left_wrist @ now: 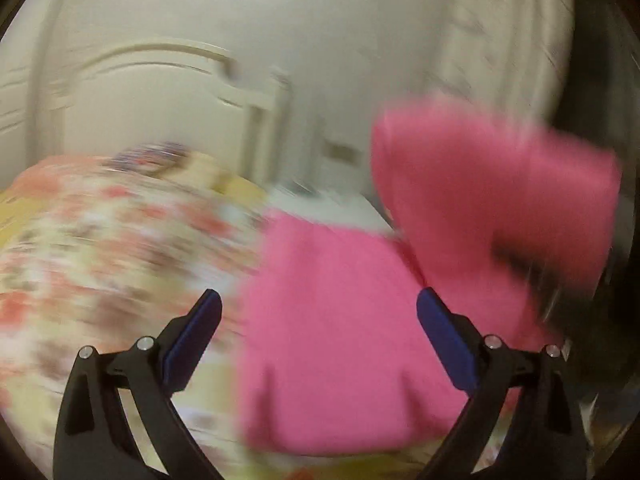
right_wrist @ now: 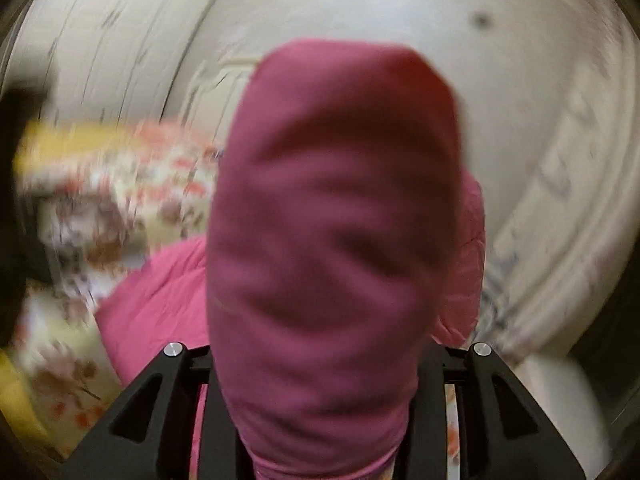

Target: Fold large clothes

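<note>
A pink garment lies on a floral bedspread; one part of it is lifted at the right. My left gripper is open and empty, hovering just above the flat part of the garment. My right gripper is shut on the pink garment, which drapes over its fingers and hides them. More of the garment lies behind on the bed. Both views are motion-blurred.
A cream headboard and wall stand behind the bed. The floral bedspread shows left of the held cloth. A pale curtain or wall is at the right.
</note>
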The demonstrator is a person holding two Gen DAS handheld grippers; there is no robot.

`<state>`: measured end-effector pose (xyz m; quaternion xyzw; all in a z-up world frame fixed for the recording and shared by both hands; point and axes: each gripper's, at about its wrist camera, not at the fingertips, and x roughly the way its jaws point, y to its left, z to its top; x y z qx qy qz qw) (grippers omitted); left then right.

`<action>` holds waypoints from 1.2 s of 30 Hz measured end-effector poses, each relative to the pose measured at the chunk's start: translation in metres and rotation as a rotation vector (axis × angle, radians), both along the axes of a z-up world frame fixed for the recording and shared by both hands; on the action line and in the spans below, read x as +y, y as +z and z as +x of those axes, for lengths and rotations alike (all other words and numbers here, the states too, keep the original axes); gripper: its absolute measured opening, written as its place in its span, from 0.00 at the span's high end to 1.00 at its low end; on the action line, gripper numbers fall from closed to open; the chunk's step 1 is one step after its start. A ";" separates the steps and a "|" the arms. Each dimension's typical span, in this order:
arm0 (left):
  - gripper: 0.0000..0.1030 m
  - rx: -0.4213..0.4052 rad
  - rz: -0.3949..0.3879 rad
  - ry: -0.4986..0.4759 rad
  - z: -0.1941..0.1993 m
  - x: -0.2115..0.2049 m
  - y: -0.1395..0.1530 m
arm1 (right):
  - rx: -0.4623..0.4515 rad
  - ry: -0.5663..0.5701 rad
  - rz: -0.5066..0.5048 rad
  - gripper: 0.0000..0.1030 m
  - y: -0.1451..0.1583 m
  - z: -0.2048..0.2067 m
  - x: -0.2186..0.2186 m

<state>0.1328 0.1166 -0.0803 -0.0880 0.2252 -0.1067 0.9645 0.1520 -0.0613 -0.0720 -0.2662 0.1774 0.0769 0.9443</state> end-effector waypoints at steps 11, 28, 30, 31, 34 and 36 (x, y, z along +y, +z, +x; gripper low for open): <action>0.05 0.025 0.075 -0.111 0.017 -0.003 0.076 | -0.090 0.103 -0.664 0.41 -0.146 -0.009 0.115; 0.02 0.174 0.295 -0.245 0.193 -0.090 -0.013 | -0.120 0.170 -0.570 0.31 -0.138 -0.048 0.101; 0.02 0.162 0.249 -0.234 0.196 -0.081 -0.017 | -0.077 0.246 -0.490 0.27 -0.121 -0.062 0.089; 0.02 0.166 0.200 -0.237 0.199 -0.073 -0.021 | -0.043 0.287 -0.437 0.24 -0.112 -0.069 0.081; 0.02 0.172 0.092 -0.230 0.207 -0.048 -0.032 | 0.065 0.410 -0.131 0.24 -0.060 -0.089 0.036; 0.02 0.177 0.038 -0.225 0.210 -0.037 -0.035 | 0.102 0.434 0.077 0.25 -0.025 -0.085 -0.004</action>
